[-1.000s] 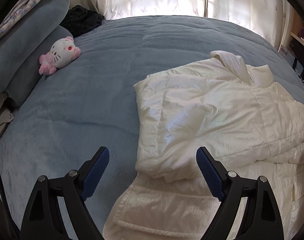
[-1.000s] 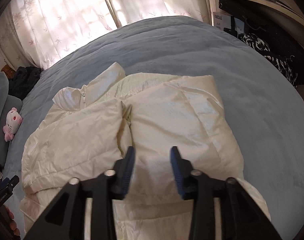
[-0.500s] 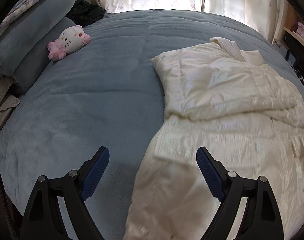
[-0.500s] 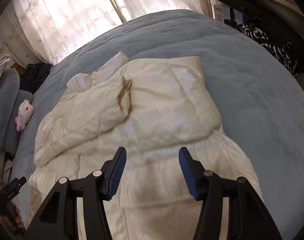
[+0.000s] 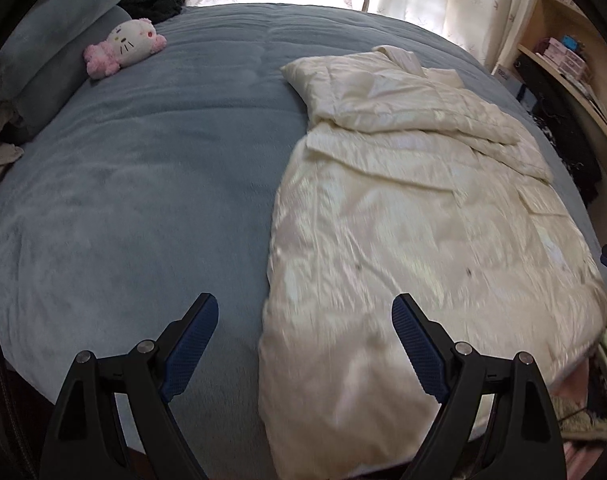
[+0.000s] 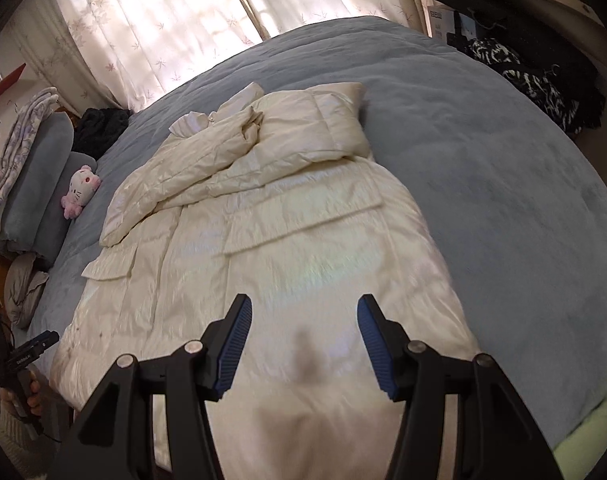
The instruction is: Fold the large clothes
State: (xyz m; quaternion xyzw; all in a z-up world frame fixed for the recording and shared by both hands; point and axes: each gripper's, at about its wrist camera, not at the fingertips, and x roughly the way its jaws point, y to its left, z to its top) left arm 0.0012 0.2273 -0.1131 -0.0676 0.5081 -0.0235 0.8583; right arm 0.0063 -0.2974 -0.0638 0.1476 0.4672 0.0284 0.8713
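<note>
Your left hand-held gripper [image 5: 305,344] wide and empty, pulled back from the cream coat [image 5: 403,216], right hand-held gripper [image 6: 303,344] just opened wider, holding nothing, more blue bed [image 5: 123,200] showing.

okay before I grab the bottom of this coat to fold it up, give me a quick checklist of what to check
1. Left gripper open, nothing in it: ok.
2. Right gripper open, nothing between the pads; its jaws have just been opening: ok.
3. Sleeves folded in over the coat: ok.
4. Hem flat and reachable: cannot tell, it is blurred and partly hidden by the grippers.
5. Plush toy clear of the coat: ok.
6. Bed bare beside the coat: ok.
</note>
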